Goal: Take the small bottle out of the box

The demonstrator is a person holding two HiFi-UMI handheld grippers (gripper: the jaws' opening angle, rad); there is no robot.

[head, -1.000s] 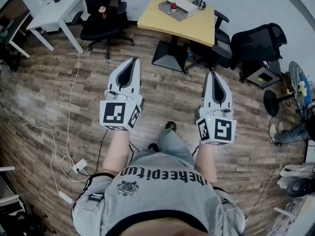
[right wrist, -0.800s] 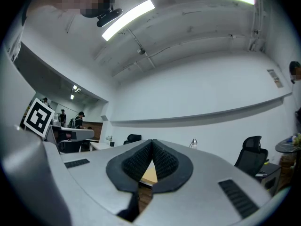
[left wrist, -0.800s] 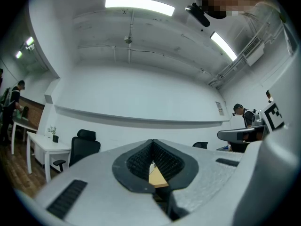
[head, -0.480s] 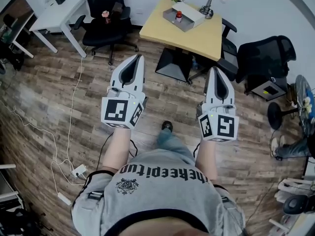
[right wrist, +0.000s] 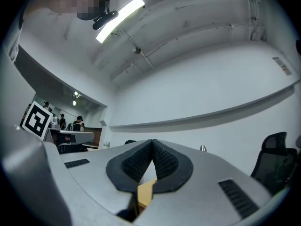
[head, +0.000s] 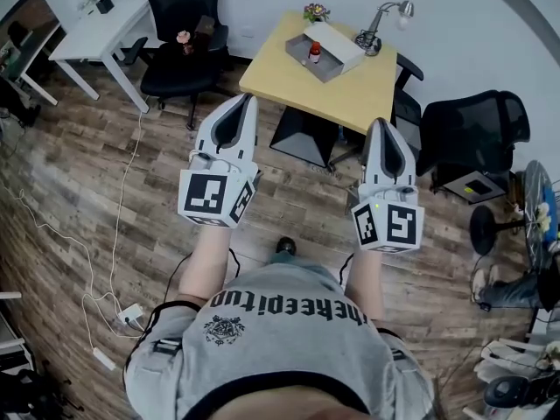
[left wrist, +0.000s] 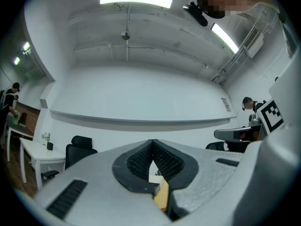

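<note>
The small bottle [head: 314, 52], pale with a red cap, stands in an open grey box [head: 308, 59] on a yellow table [head: 350, 81] at the far side of the room in the head view. Both grippers are held out in front of the person, well short of the table. My left gripper [head: 244, 100] [left wrist: 152, 141] is shut with nothing in it. My right gripper [head: 381, 124] [right wrist: 152, 141] is also shut and empty. Through the gap under each pair of jaws only a sliver of the yellow table [left wrist: 162, 197] [right wrist: 145, 192] shows.
A desk lamp [head: 378, 26] and a small flower pot [head: 315, 12] stand on the table beside the box. Black office chairs [head: 179, 33] [head: 472, 121] flank it; a white desk [head: 92, 24] is at the left. Cables [head: 122, 191] and a power strip [head: 129, 311] lie on the wooden floor.
The table with the box has slid lower and nearer in the head view as the person walks towards it. Both grippers stay shut and level.
</note>
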